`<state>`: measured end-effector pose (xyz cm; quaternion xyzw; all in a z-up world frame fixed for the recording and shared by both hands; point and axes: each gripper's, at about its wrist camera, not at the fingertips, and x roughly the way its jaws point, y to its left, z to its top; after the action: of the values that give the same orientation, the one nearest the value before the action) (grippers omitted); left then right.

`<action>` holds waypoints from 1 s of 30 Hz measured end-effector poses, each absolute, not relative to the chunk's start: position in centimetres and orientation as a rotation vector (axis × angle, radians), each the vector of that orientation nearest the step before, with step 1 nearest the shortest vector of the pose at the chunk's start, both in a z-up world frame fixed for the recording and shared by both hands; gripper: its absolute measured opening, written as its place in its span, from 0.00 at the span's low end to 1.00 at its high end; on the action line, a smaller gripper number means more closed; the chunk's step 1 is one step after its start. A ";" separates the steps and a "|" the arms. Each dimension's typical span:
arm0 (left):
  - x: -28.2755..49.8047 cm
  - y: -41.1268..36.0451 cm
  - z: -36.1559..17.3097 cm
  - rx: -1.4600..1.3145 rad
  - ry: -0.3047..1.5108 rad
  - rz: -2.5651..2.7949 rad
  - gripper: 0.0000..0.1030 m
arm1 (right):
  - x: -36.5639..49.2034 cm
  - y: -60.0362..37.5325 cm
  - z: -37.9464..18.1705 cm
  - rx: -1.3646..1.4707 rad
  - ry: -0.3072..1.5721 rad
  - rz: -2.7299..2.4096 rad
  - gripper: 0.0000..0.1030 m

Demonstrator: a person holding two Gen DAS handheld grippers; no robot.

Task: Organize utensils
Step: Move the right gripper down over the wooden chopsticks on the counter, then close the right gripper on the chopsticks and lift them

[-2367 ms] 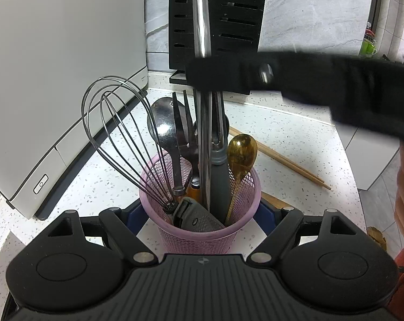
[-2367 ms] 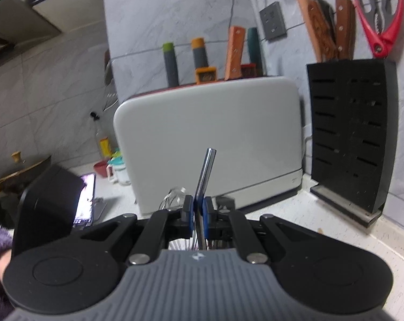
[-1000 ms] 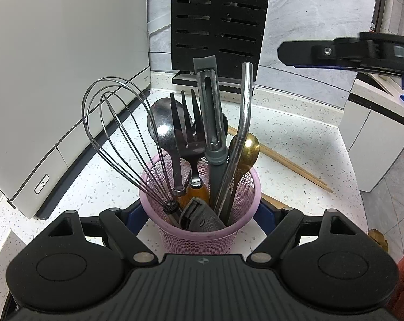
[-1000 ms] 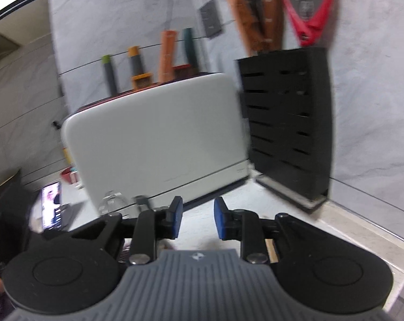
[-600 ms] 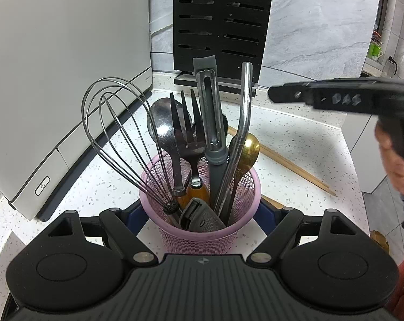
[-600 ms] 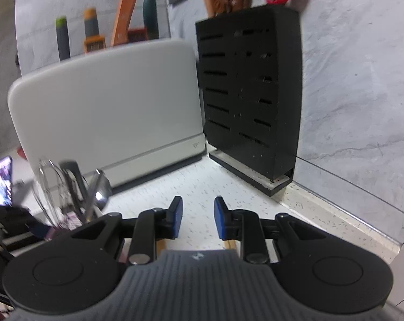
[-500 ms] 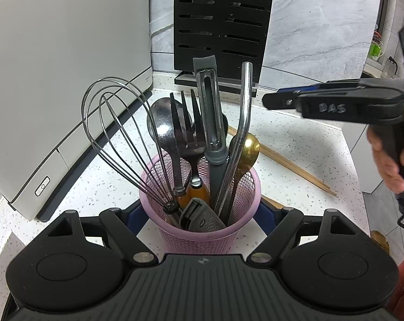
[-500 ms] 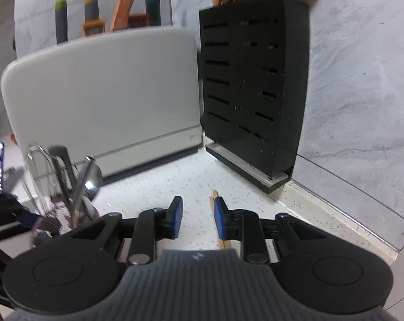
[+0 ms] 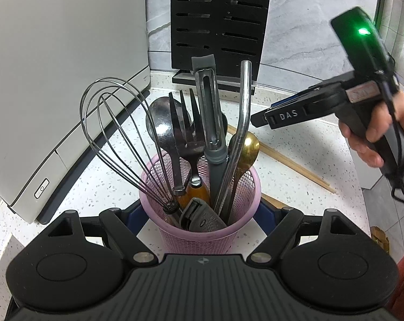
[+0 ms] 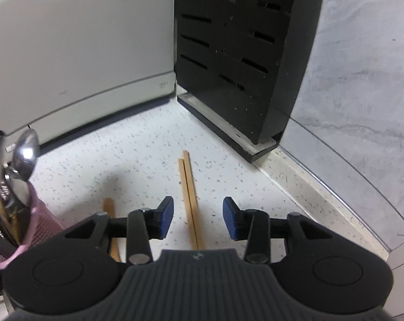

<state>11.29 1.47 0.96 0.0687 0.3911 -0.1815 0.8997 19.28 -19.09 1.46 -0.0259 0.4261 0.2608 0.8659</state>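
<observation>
Gripping the pink basket (image 9: 202, 230) from both sides, your left hand-held gripper (image 9: 200, 214) has its blue pads pressed against the mesh wall near you. Inside stand a whisk (image 9: 113, 133) on the left, then a spoon (image 9: 162, 131), a fork (image 9: 187, 128), a grey peeler (image 9: 210, 123), a bent metal straw (image 9: 240, 123) and a gold spoon (image 9: 244, 149). Farther right, a pair of chopsticks (image 10: 189, 192) lies on the speckled surface (image 10: 137, 160), pointing toward the black knife block (image 10: 242, 53) at the far side. Your right hand-held gripper (image 10: 198, 218) hovers over them, jaws spread wide and empty, one finger on either side of the sticks.
</observation>
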 end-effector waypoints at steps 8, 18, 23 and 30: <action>11.3 1.4 1.0 0.142 0.811 -0.373 0.92 | 22.2 -16.6 0.5 -0.158 1.023 0.587 0.38; 11.3 1.4 0.8 0.159 0.815 -0.379 0.90 | 25.0 -12.7 -0.7 -0.266 1.147 0.648 0.20; 11.3 1.4 0.8 0.162 0.816 -0.381 0.90 | 25.5 -12.1 -1.4 -0.311 1.187 0.654 0.20; 11.3 1.4 0.8 0.160 0.816 -0.380 0.90 | 25.7 -12.6 -1.8 -0.253 1.231 0.661 0.20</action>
<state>11.27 1.43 0.81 0.0772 0.3941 -0.1834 0.8973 25.65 -12.61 -1.80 -0.1161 0.5650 0.3035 0.7584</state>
